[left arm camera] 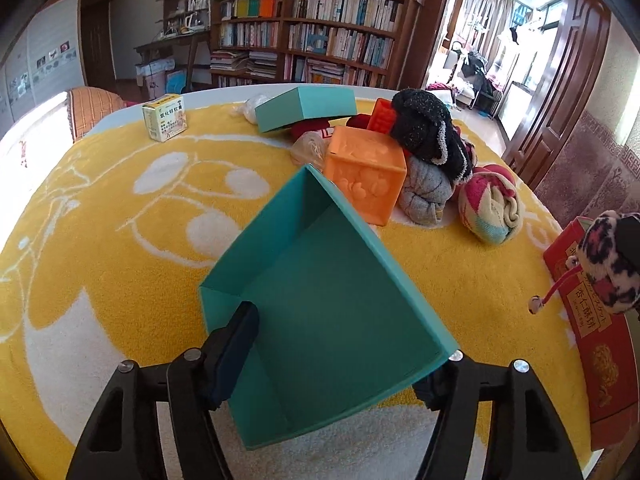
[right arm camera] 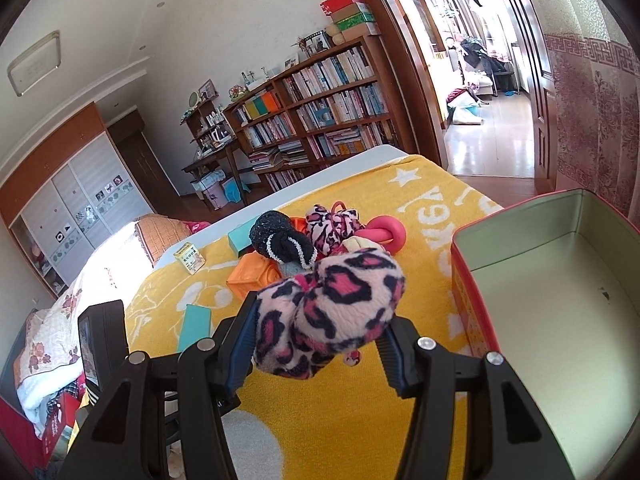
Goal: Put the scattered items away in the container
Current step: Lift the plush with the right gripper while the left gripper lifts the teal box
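Note:
My right gripper [right arm camera: 320,344] is shut on a pink leopard-print sock roll [right arm camera: 328,316], held above the yellow blanket just left of the open red tin [right arm camera: 472,280]. The roll also shows at the right edge of the left wrist view [left arm camera: 608,264], over the red tin [left arm camera: 592,340]. My left gripper [left arm camera: 340,364] is shut on the open teal box [left arm camera: 320,312], tilted and empty, one finger inside a wall. A pile lies beyond: orange cube [left arm camera: 364,176], black sock roll [left arm camera: 424,128], grey sock roll [left arm camera: 424,196], striped pink sock roll [left arm camera: 492,208].
A teal lid [left arm camera: 308,106] leans on the pile's far side. A small yellow-green carton [left arm camera: 165,117] stands at the far left of the blanket. A second leopard roll [right arm camera: 332,224] and a pink ring [right arm camera: 388,234] lie in the pile. A bookshelf [left arm camera: 312,36] stands behind.

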A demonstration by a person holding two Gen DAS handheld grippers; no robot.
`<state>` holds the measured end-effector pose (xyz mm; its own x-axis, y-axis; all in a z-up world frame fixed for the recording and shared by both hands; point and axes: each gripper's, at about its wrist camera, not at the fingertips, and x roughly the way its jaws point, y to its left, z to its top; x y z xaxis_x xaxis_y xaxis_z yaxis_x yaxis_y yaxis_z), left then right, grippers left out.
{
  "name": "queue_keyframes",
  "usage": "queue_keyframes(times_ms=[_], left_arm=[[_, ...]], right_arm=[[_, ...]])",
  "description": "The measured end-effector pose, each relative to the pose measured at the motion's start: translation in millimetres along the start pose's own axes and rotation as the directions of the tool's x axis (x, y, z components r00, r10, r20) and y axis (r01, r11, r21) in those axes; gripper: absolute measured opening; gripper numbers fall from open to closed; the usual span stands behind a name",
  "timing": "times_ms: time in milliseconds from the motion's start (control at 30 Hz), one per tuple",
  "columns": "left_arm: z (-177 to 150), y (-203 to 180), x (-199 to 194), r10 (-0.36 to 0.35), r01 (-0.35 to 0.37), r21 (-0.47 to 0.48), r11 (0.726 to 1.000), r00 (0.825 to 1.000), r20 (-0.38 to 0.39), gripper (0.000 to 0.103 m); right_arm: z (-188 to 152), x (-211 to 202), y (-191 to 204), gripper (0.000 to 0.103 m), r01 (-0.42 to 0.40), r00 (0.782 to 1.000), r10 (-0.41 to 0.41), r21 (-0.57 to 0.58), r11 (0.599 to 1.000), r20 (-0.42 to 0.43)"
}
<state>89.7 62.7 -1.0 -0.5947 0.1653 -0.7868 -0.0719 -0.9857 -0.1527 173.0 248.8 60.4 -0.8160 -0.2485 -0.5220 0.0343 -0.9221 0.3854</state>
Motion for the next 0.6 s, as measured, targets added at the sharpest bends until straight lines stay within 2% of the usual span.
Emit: queue_keyframes(times_ms=[33,100,267,367,467,600], left_arm=[[-0.5,4.7,-1.2,-0.016,0.016,-0.006,1.0,1.0,0.0,0.066],[-2.3,12.9,-3.3,-0.03,0.03,-0.013,0.999,1.0,0.004,0.055],[-5.1,29.6,-9.0,-0.081,0.081,-0.057,0.995,0.997,0.013,0.037],[-6.9,34.6,-14.4,-0.12,0.123,-0.074,0.99,0.992,0.037,0.037],[-7.1,34.0,-21.6,-0.143,0.148,-0.061,0.987,0.987,0.072,0.027],[-6.3,39.4,-24.4,-0.164,0.172,-0.077,0.982,0.982,0.096,0.027]], right_arm=[[-0.1,0.1,0.1,0.058,0.0,1.0,0.0,0.0,1.0,-0.001],[-1.1,0.2,1.2,0.058,0.0,1.0,0.0,-0.002,1.0,-0.001],[-4.2,3.0,4.9,0.058,-0.004,1.0,0.004,-0.007,1.0,-0.011],[-6.5,4.4,5.5,0.058,-0.003,1.0,0.003,-0.009,1.0,-0.016],[-7.0,3.2,6.6,0.058,0.0,1.0,0.0,-0.011,1.0,-0.013],[-7.1,3.2,6.0,0.058,0.003,1.0,-0.003,-0.008,1.0,-0.009]])
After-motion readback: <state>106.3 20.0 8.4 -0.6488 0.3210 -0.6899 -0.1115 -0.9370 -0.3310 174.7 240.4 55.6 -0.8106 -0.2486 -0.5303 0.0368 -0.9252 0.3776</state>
